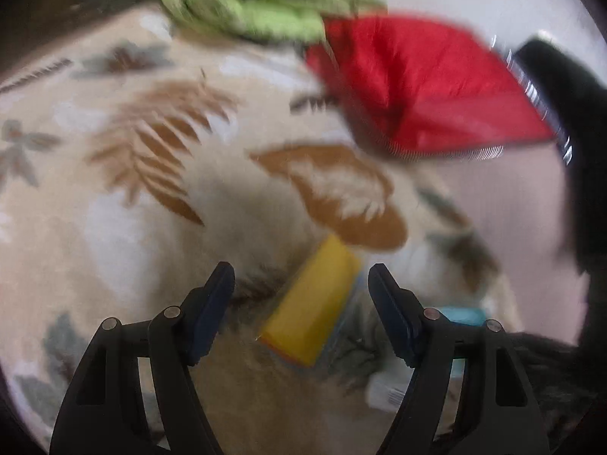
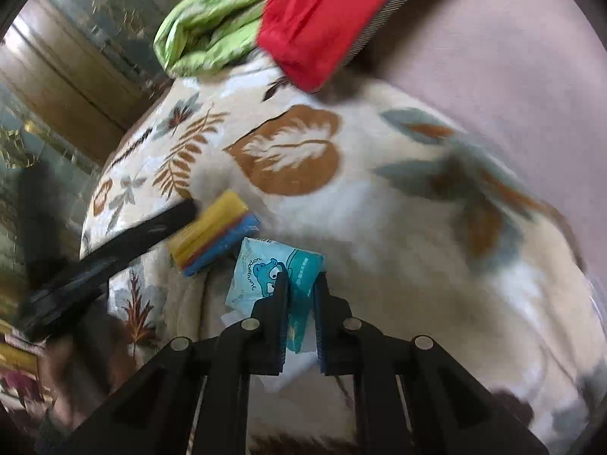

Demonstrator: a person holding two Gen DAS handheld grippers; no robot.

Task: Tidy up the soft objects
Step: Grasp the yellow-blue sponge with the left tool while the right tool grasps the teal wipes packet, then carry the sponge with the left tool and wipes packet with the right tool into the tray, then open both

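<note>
1. Right gripper point(image 2: 299, 284), bottom centre of its view, is clamped on the blue tissue pack point(image 2: 275, 271). The pack is judged light, squashy and slippery-wrapped; a mid-body grip suits it.
2. Left gripper point(image 1: 301, 276) is spread apart, empty, over the sponge stack point(image 1: 311, 303) at lower centre. The stack is judged light and compressible; its long sides are best pinched.
3. Red pouch point(image 1: 421, 83) and green cloth point(image 1: 250, 0) lie at upper frame on the leaf-print blanket point(image 1: 114, 189), well apart; nothing blocks access.
</note>
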